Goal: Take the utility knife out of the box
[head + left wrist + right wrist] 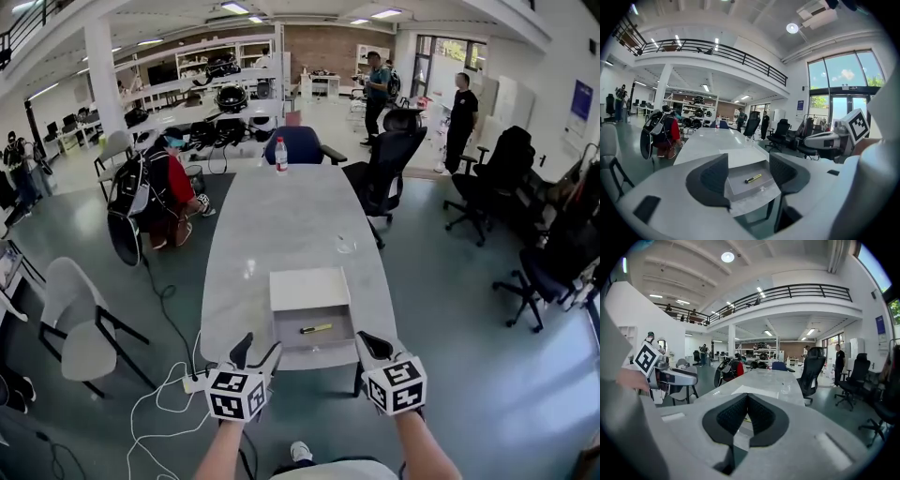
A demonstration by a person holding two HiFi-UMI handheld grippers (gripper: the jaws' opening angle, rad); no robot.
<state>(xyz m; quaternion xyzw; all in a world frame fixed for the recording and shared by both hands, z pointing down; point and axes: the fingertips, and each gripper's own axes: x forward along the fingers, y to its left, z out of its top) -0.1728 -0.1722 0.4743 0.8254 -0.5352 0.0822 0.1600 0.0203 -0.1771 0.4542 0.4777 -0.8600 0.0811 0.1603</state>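
Grey desk (281, 225): hovering before the box (281, 330), left fingers (243, 350) gaping empty, right fingers (375, 345) closed. Needing to reach in for the utility knife (316, 329).

No readable text or numbers anywhere, blue wall poster (580, 99) too small to make out

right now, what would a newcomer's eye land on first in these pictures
The open box at the near end of the long pale table, with a yellow utility knife lying alone in it. Nearer the camera hang the two marker-cubed grippers: the left gripper with jaws wide apart and empty, the right gripper with jaws together. A water bottle stands at the far end.
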